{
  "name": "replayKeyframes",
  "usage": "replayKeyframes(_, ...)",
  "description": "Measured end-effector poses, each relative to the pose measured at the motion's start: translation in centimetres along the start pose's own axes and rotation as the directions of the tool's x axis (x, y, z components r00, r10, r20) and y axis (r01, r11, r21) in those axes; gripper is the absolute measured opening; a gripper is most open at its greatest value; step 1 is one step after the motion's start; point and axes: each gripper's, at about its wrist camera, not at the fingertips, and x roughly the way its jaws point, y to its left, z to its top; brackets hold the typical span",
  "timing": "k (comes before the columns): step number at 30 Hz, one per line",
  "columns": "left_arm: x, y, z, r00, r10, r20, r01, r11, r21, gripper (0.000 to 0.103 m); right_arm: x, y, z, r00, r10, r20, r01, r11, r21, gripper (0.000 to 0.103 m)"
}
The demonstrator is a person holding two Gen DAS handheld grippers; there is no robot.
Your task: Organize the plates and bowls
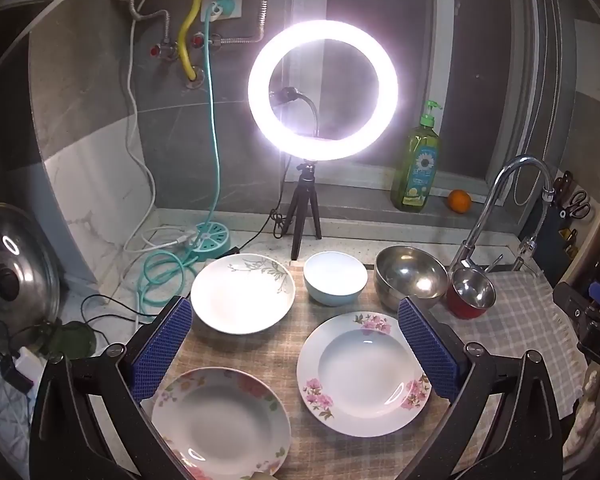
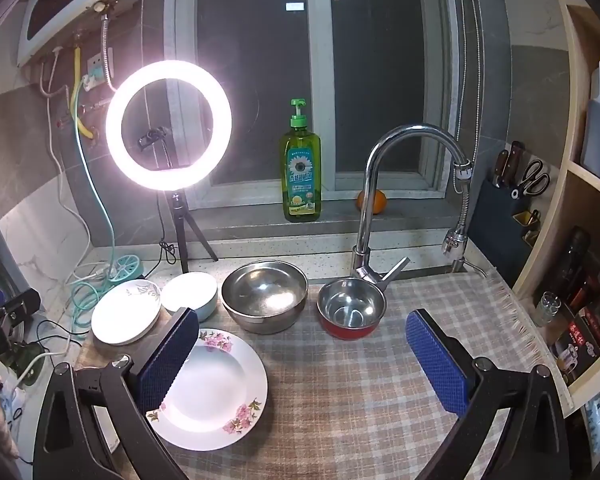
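1. Left hand-held gripper (image 1: 295, 344): jaws spread wide, nothing held, hovering above the surface (image 1: 284, 356), aimed toward the back wall.
2. Right hand-held gripper (image 2: 302, 360): released, empty, raised over the checked cloth (image 2: 360, 380), level, pointing at the faucet (image 2: 384, 200).
3. Pink-flower plate (image 1: 365, 374) sits mid-surface; red-flower plate (image 1: 221, 424) near the front edge, left of it.
4. Green-leaf plate (image 1: 242, 294) toward the back, blue bowl (image 1: 335, 278) just beside it.
5. Steel bowl (image 2: 265, 296) and red bowl (image 2: 351, 309) sit next in the back row, near the faucet base.
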Motion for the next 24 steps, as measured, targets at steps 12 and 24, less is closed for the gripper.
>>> replayKeyframes(12, 0.13, -0.26, 0.25, 1.0, 0.004, -0.001, -0.004, 1.0, 0.001, 0.102, 0.26, 0.11, 0.05, 1.0, -0.003, -0.006, 0.003, 1.0, -0.009, 0.102)
replayKeyframes(24, 0.41, -0.21, 0.37, 1.0, -0.006, -0.003, 0.006, 1.0, 0.002, 0.102, 0.78, 0.05, -0.1, 1.0, -0.008, -0.012, 0.007, 1.0, -0.012, 0.102)
